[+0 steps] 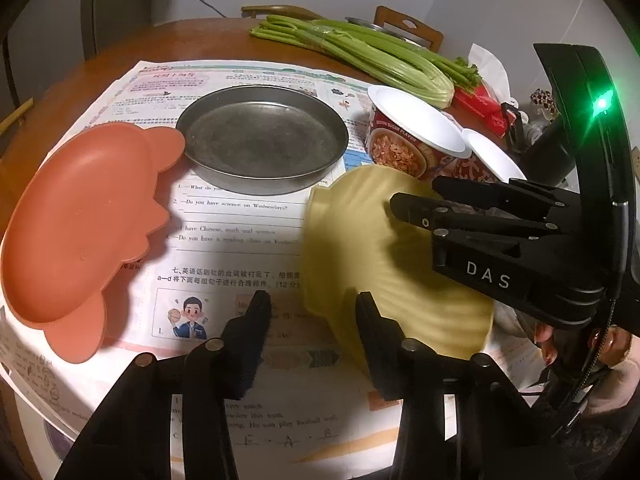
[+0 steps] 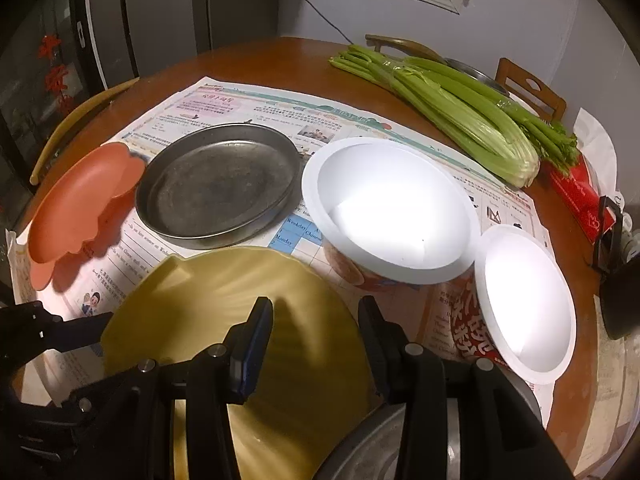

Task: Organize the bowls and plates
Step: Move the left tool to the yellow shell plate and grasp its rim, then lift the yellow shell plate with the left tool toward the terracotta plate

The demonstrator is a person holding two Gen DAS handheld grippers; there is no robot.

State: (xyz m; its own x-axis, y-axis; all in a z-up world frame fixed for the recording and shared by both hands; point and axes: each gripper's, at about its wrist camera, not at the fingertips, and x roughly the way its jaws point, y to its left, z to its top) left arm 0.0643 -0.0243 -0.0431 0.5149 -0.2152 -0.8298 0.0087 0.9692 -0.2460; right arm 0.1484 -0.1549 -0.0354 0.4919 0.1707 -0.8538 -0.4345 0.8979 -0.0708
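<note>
Left wrist view puts the left gripper (image 1: pixel 312 308) nearest us, its two fingers standing apart with the near edge of the yellow ribbed shell-shaped plastic plate (image 1: pixel 360 248) between them; the left finger is clear of it. We see the right gripper (image 1: pixel 412 200) clamped on that plate's far rim, holding it tilted above the printed paper worksheet (image 1: pixel 240 216). Left of it lies the orange crab-shaped plastic plate (image 1: pixel 88 220). Beyond sits the round grey steel pan (image 1: pixel 260 140), and to its right two white-lined paper bowls (image 1: pixel 412 120) side by side. Farthest, green celery stalks (image 1: pixel 360 52) lie on the round wooden table (image 1: pixel 200 40).
</note>
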